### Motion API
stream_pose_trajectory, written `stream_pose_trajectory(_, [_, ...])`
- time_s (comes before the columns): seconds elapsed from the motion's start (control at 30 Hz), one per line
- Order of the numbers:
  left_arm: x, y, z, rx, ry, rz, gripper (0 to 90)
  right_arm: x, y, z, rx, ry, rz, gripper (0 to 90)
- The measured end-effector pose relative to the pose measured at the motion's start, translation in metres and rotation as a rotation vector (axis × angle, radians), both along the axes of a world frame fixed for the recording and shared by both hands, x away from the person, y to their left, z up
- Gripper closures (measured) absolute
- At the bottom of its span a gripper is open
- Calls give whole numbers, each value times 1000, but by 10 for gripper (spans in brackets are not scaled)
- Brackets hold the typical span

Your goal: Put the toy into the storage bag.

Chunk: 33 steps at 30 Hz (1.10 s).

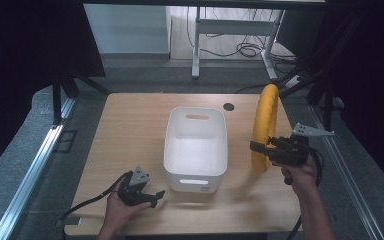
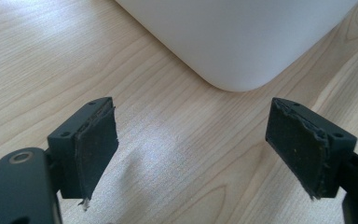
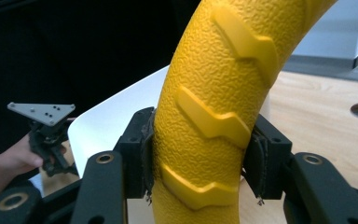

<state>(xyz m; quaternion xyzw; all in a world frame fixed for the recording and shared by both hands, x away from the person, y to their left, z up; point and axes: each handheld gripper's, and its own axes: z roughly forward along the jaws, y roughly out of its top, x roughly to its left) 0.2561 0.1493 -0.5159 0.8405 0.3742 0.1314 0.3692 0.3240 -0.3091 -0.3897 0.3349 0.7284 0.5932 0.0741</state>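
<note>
A yellow textured ring (image 1: 266,125) stands upright to the right of the white bin (image 1: 196,170). My right gripper (image 1: 261,148) is shut on the ring's lower part; in the right gripper view the yellow ring (image 3: 219,93) with raised chevron ridges fills the space between both pads (image 3: 144,154). Near the table's front left, my left gripper (image 1: 155,196) rests low and open, nothing between its jaws. The left gripper view has its open gripper (image 2: 191,149) aimed at a rounded corner of the bin (image 2: 242,37).
The wooden table (image 1: 130,130) has a round cable hole (image 1: 228,106) at the back. Behind it stand a desk frame (image 1: 230,35) and loose cables on the floor. A metal rail (image 1: 35,165) runs along the left side.
</note>
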Motion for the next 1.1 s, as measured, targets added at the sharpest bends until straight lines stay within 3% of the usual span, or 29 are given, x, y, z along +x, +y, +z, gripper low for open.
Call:
stream_pose_trajectory(0.1, [0, 0, 0, 2, 0, -1, 169, -2, 8, 3, -1, -32, -7, 503])
stream_pose_trajectory(0.4, [0, 0, 0, 5, -1, 1, 169, -2, 17, 3, 63, -50, -32, 503])
stream_pose_trajectory(0.5, [0, 0, -1, 6, 0, 1, 169, -4, 21, 6, 89, -65, -69, 502])
stream_pose_trajectory(0.73, [0, 0, -1, 9, 0, 0, 169, -15, 34, 13, 118, -154, -177, 501])
stream_pose_trajectory(0.9, [0, 0, -1, 10, -1, 1, 169, -21, 44, 16, 142, -195, -210, 499])
stream_pose_trajectory(1.1, [0, 0, -1, 14, 0, 0, 168, -24, 51, 16, 153, -210, -251, 499])
